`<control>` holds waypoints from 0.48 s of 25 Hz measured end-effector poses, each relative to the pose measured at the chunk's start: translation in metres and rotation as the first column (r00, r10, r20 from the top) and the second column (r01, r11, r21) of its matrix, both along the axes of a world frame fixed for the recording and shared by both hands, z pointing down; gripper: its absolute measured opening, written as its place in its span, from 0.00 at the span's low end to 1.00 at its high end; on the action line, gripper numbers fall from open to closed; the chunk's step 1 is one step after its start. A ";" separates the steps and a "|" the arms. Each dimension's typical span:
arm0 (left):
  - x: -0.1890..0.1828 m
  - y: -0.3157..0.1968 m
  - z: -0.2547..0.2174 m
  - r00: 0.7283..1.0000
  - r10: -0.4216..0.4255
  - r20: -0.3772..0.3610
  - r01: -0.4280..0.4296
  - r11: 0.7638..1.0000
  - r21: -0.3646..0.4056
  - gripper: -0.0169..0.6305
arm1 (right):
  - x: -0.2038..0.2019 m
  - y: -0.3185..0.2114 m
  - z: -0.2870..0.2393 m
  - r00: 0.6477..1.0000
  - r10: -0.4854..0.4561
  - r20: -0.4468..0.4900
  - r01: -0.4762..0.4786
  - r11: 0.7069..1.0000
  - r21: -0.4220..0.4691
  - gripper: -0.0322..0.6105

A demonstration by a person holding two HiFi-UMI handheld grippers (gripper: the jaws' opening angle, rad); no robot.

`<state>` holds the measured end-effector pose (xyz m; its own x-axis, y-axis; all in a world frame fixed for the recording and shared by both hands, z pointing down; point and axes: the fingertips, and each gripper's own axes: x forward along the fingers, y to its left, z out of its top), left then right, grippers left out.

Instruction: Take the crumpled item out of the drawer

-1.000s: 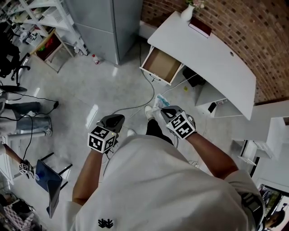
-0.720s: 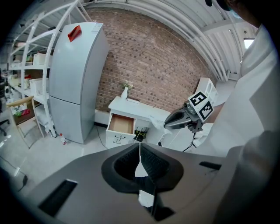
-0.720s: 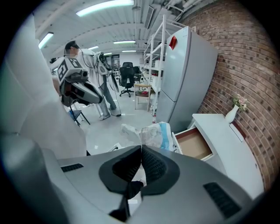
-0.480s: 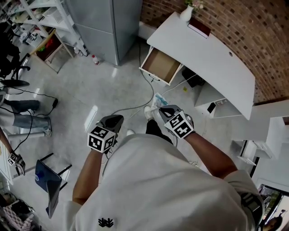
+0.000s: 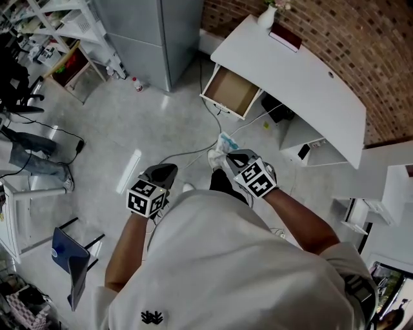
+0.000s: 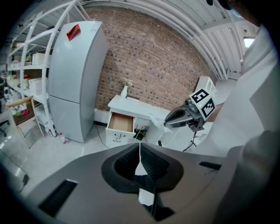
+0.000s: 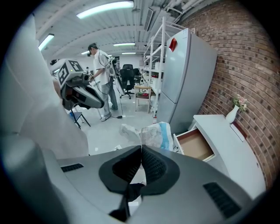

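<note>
The crumpled item (image 7: pixel 149 133), white paper with a blue patch, sticks out past the tips of my right gripper (image 7: pixel 141 149), which is shut on it. From the head view it hangs over the floor (image 5: pixel 221 143) in front of my right gripper (image 5: pixel 227 153), well clear of the drawer (image 5: pixel 229 92). That drawer stands pulled open under the white desk (image 5: pixel 303 80), its brown inside bare. My left gripper (image 5: pixel 170 169) is held lower left, shut with nothing in it (image 6: pixel 140 147). The left gripper view shows the drawer (image 6: pixel 121 122) far ahead.
A grey fridge (image 5: pixel 151 35) stands left of the desk, with a small bottle (image 5: pixel 136 84) at its foot. A cable (image 5: pixel 193 151) runs across the floor. A vase (image 5: pixel 268 17) and a dark book (image 5: pixel 286 38) sit on the desk. A person (image 7: pixel 102 74) stands far off.
Both grippers have hardly moved; the right one has edged slightly toward the desk with the crumpled item. A person at the left edge of the head view has walked further out of view.
</note>
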<state>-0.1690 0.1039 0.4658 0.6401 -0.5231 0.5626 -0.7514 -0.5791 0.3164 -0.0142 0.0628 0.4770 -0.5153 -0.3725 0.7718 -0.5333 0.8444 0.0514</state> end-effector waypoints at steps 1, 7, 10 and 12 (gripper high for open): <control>-0.001 0.001 0.001 1.000 -0.001 0.000 0.001 1.000 -0.001 0.07 | -0.001 0.000 0.000 1.000 0.000 0.000 0.000 1.000 0.001 0.10; -0.005 0.003 0.003 1.000 -0.007 0.003 0.007 1.000 -0.010 0.07 | -0.001 -0.001 0.002 1.000 0.001 -0.010 -0.001 1.000 0.003 0.10; -0.005 0.003 0.004 1.000 -0.009 0.002 0.009 1.000 -0.013 0.07 | -0.001 -0.001 0.004 1.000 0.002 -0.012 -0.002 1.000 0.002 0.10; -0.004 0.003 0.006 1.000 -0.009 0.003 0.009 1.000 -0.015 0.07 | -0.001 -0.002 0.006 1.000 0.001 -0.014 -0.001 1.000 0.002 0.10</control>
<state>-0.1734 0.1071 0.4713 0.6337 -0.5206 0.5722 -0.7576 -0.5674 0.3227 -0.0151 0.0610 0.4829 -0.5044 -0.3745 0.7781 -0.5335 0.8436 0.0602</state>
